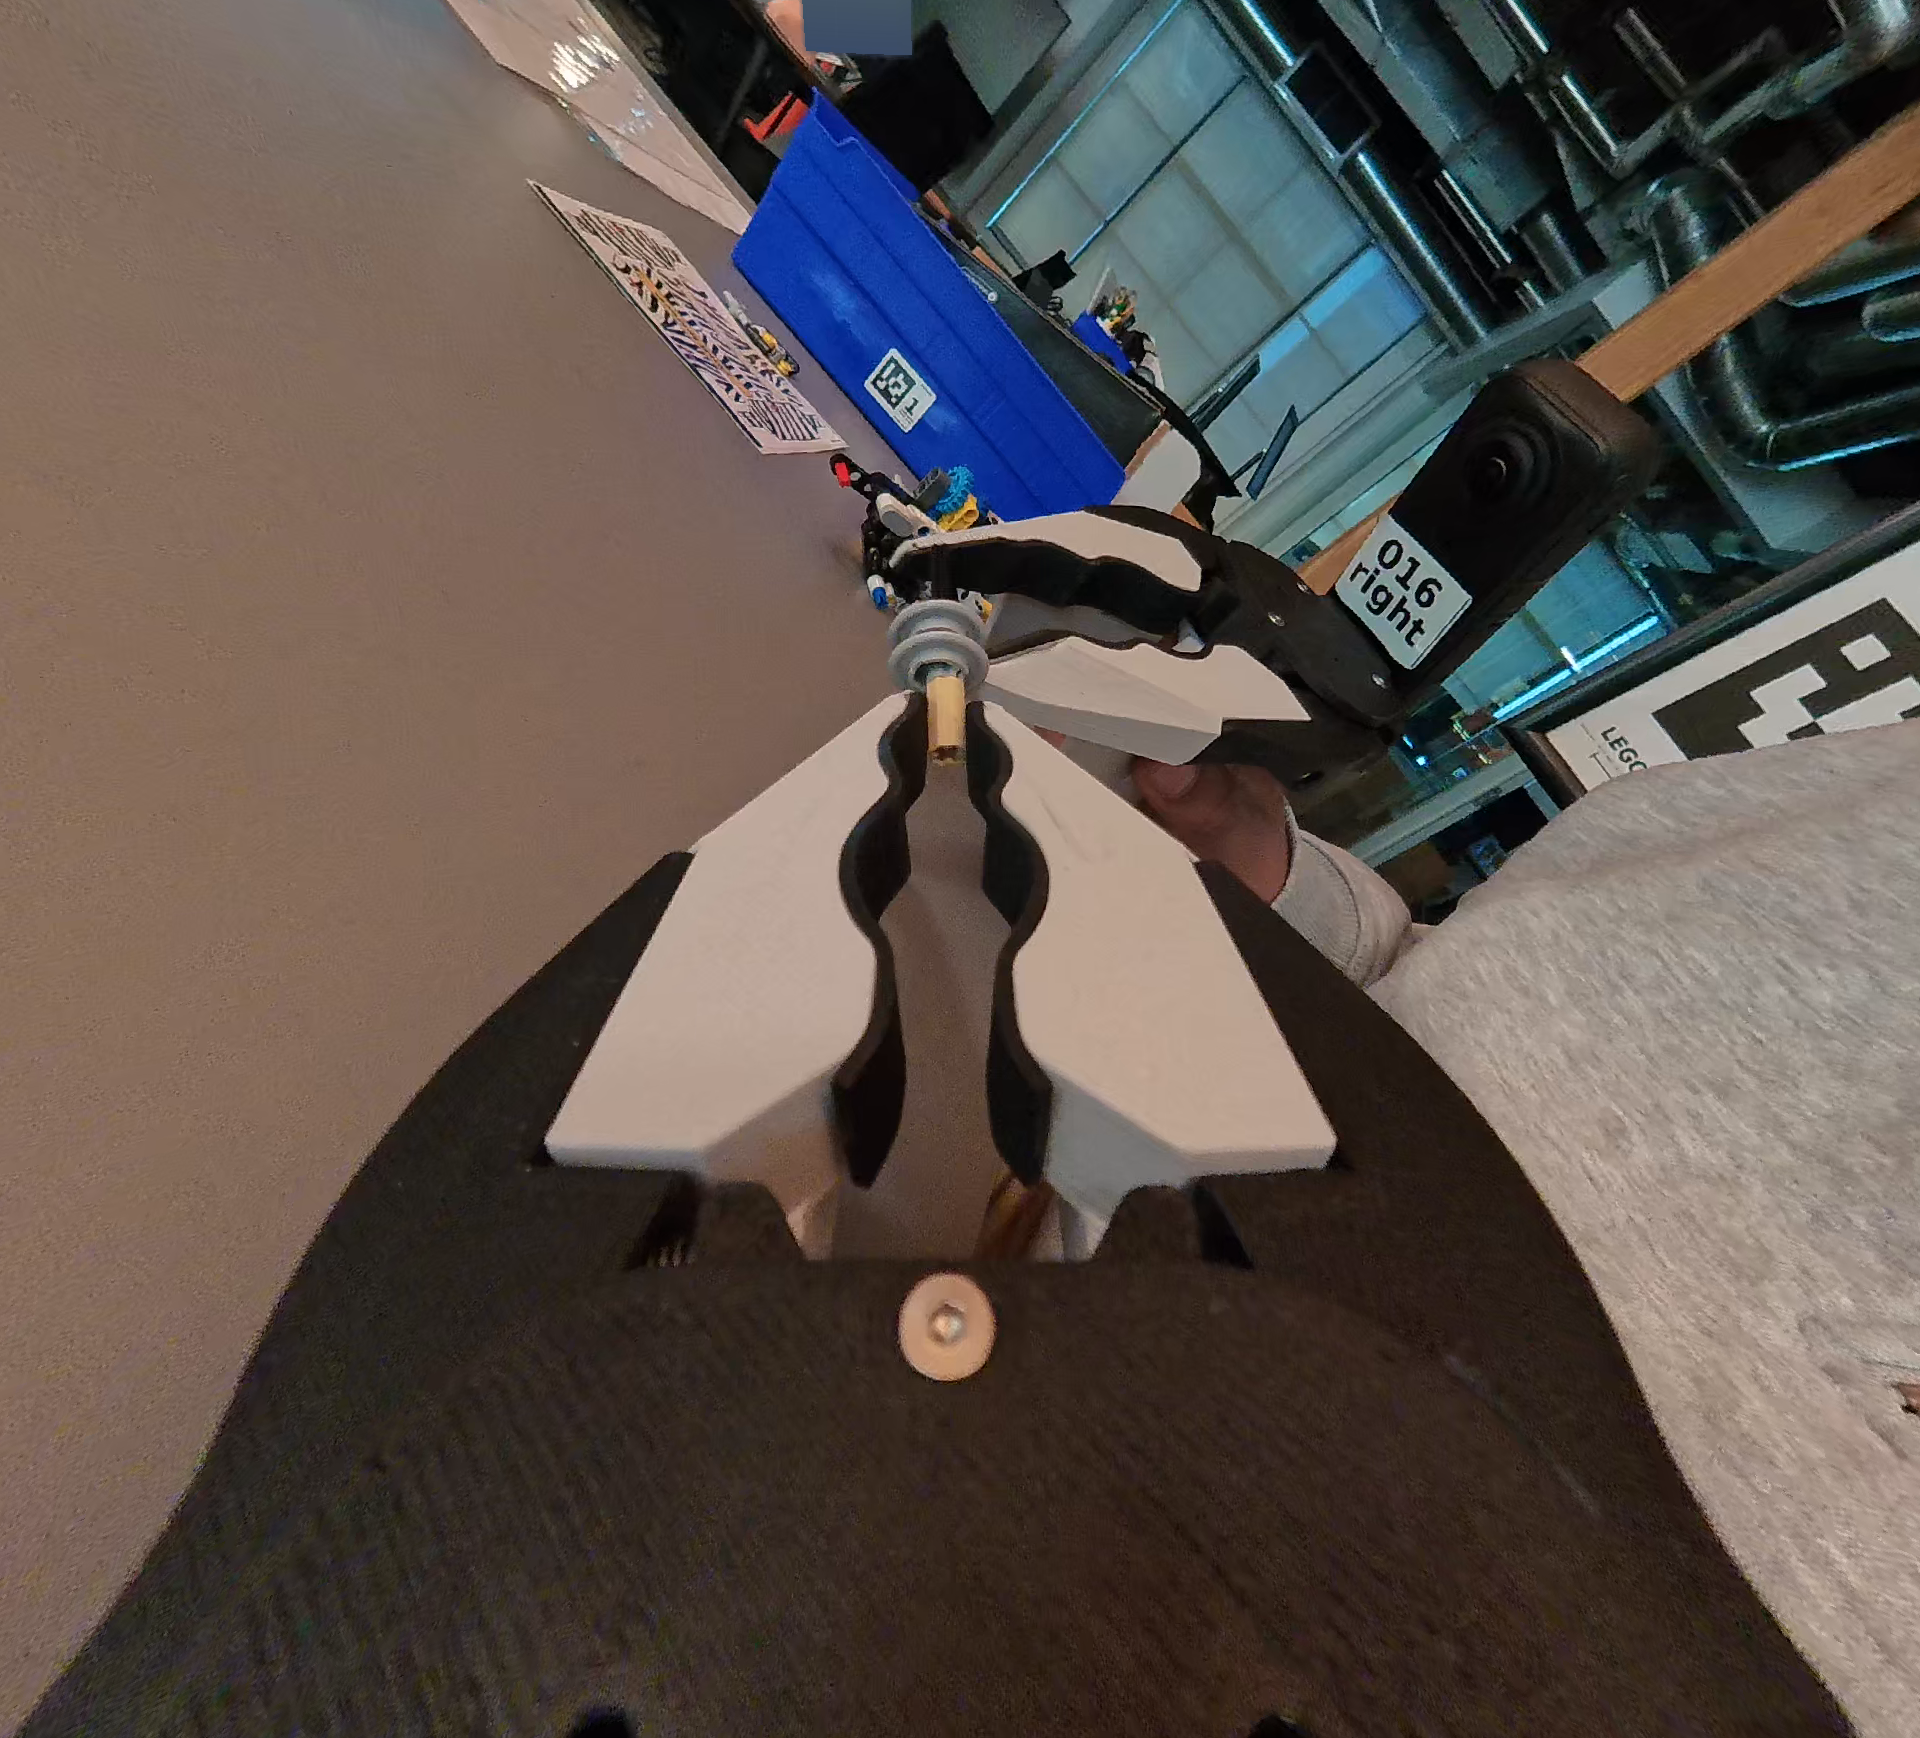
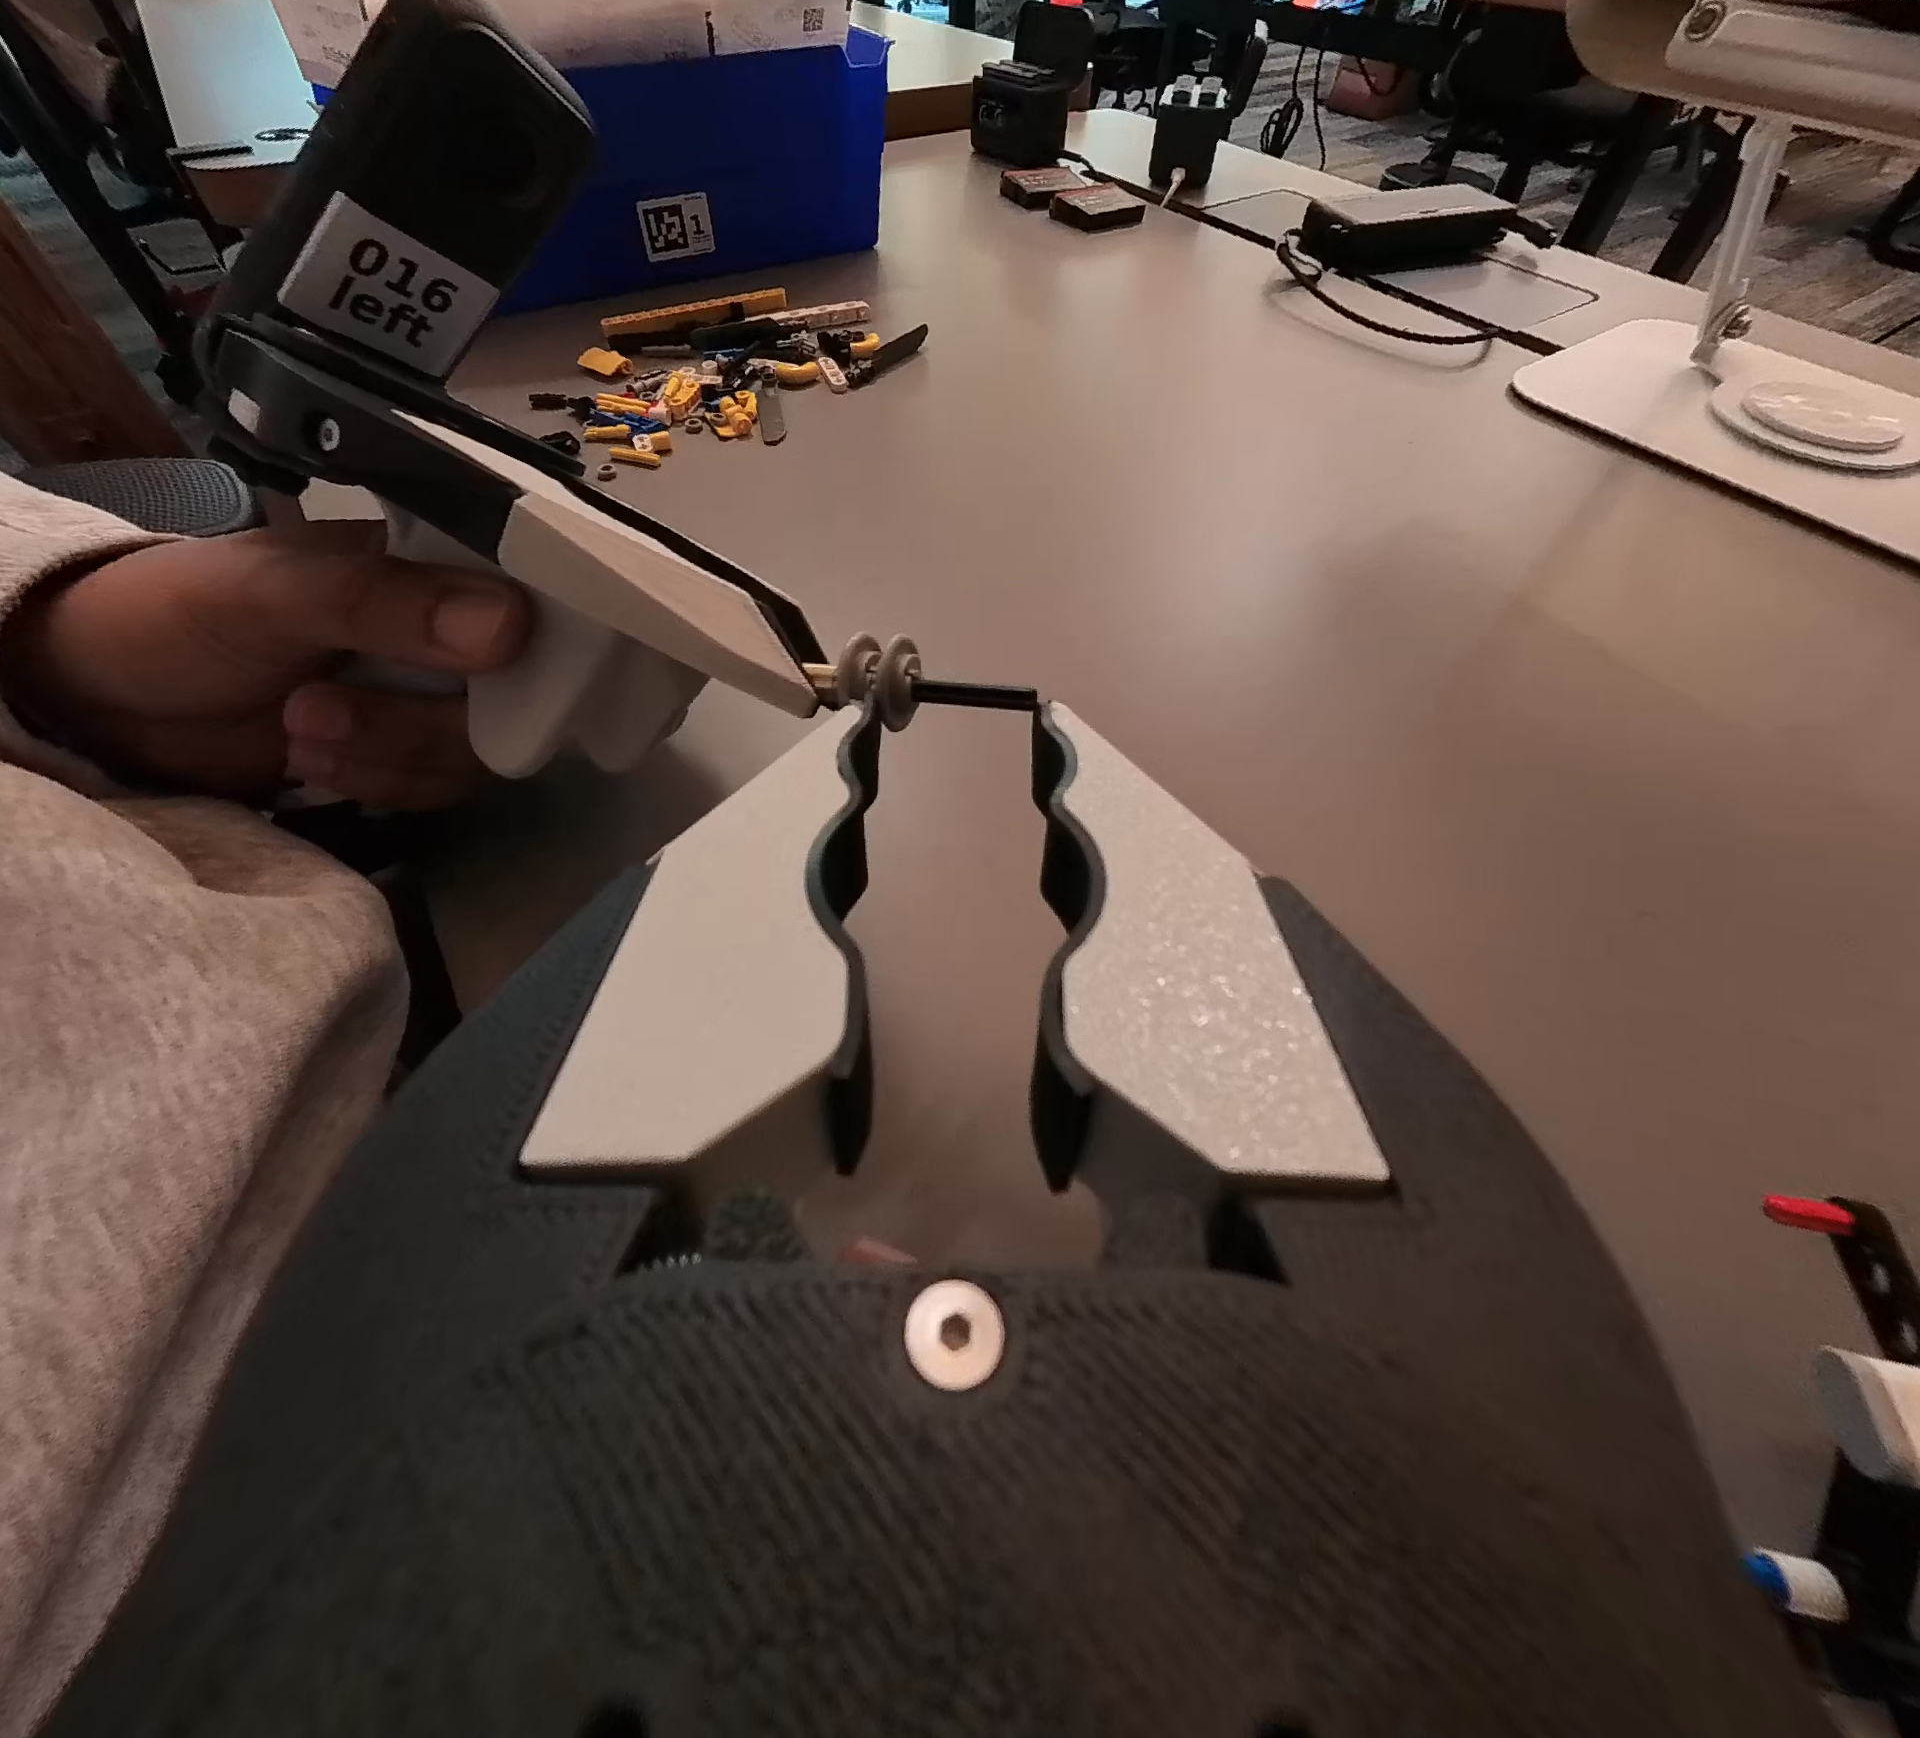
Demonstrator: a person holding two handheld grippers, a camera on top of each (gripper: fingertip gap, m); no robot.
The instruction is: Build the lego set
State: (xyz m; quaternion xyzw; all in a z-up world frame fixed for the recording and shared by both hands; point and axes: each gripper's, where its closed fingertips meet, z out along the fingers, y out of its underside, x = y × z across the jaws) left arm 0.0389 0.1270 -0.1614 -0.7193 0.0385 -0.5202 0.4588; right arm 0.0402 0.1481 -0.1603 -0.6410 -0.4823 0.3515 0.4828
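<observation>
My left gripper (image 1: 943, 714) is shut on the tan end piece (image 1: 943, 724) of a small Lego sub-assembly. Two grey pulley wheels (image 1: 935, 639) sit just past its fingertips. In the right wrist view the left gripper (image 2: 816, 686) comes in from the left, holding the tan piece (image 2: 823, 672), with the wheels (image 2: 883, 678) on a black axle (image 2: 977, 694). My right gripper (image 2: 951, 717) has its jaws wide apart. The axle lies lengthwise between them, its far end against the right fingertip and the wheels against the left one. The right gripper also shows in the left wrist view (image 1: 940, 597).
A blue bin (image 2: 727, 150) (image 1: 914, 317) stands at the back of the grey table (image 2: 1247, 597). Loose Lego pieces (image 2: 717, 384) lie in front of it. A partial build (image 1: 904, 514) (image 2: 1860, 1376) stands close by. A printed sheet (image 1: 707, 327), a power adapter (image 2: 1403, 223) and a white lamp base (image 2: 1714, 410) are nearby. Left and right tips are no more than a few centimetres apart. My right gripper's tips are some 15 centimetres from the partial build (image 2: 1860, 1376).
</observation>
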